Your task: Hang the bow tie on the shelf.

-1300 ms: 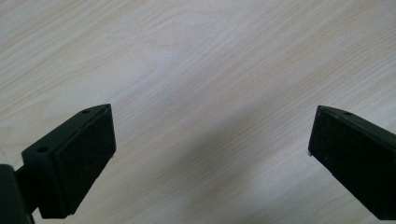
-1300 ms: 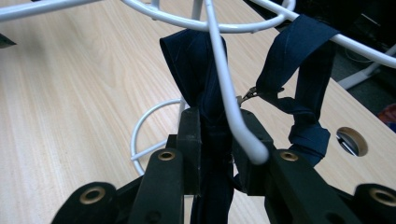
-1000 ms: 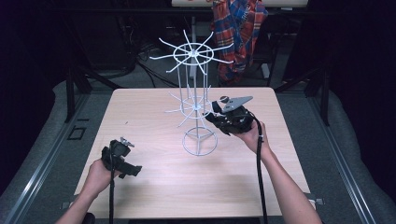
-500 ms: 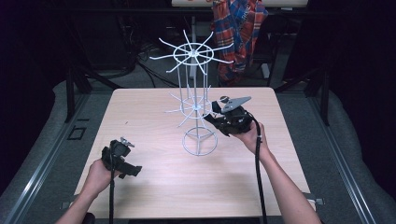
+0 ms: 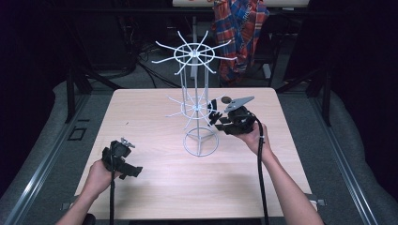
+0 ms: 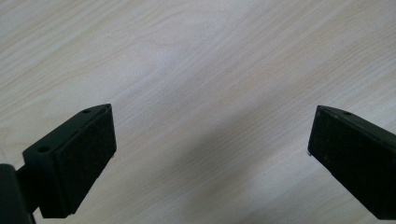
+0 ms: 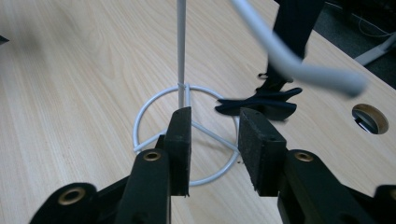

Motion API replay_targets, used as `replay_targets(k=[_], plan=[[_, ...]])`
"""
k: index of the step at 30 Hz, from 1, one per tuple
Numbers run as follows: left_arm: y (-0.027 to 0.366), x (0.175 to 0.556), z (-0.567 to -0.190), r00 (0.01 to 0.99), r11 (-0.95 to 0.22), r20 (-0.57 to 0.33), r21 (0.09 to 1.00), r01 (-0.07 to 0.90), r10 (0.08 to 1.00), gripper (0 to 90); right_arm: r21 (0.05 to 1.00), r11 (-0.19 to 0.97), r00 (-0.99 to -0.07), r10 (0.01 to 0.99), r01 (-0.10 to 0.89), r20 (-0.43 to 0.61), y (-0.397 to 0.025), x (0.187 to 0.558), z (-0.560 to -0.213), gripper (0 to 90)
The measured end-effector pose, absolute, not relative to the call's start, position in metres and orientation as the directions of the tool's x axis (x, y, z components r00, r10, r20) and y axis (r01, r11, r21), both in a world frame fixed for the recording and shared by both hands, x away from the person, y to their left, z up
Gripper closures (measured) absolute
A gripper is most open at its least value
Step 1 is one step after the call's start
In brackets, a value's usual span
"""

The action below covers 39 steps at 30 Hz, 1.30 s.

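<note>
Findings are located relative to the ring base (image 5: 200,143) of the white wire rack (image 5: 196,107), which stands near the middle of the table (image 5: 141,108). Nearest the person, the left gripper (image 5: 131,169) sits well to the left of the ring base and nearer the table edge, with its jaws spread wide over bare wood and nothing held. The right gripper (image 5: 215,117) is just right of the ring base and slightly beyond it, level with the lower tier of spokes (image 5: 180,112). Its jaws stand a narrow gap apart and are empty, aimed down and leftward at the ring. The rack's long axis is its upright post (image 7: 181,46), which rises just left of the line between those jaws. A dark bow-shaped item (image 7: 257,103) lies past the ring's far right edge. Whether it hangs or rests cannot be told. In my judgement the right hand is the nearer and the one to act.
</note>
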<state>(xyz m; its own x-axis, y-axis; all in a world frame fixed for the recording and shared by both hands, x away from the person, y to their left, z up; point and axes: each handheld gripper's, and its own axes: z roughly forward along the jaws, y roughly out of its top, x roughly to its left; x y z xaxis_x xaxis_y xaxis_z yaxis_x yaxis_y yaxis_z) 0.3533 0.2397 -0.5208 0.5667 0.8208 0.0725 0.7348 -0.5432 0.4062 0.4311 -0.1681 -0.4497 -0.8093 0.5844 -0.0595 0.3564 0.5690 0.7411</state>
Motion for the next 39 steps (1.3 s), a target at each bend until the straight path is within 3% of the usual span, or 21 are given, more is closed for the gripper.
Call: replay_targets(k=[39], plan=[[0.240,0.352,-0.519,0.567,-0.541,0.072,0.417,0.730,0.820,1.0,0.566,0.627,-0.747,0.664,0.535,-0.031,-0.197,0.393,-0.445,22.6]])
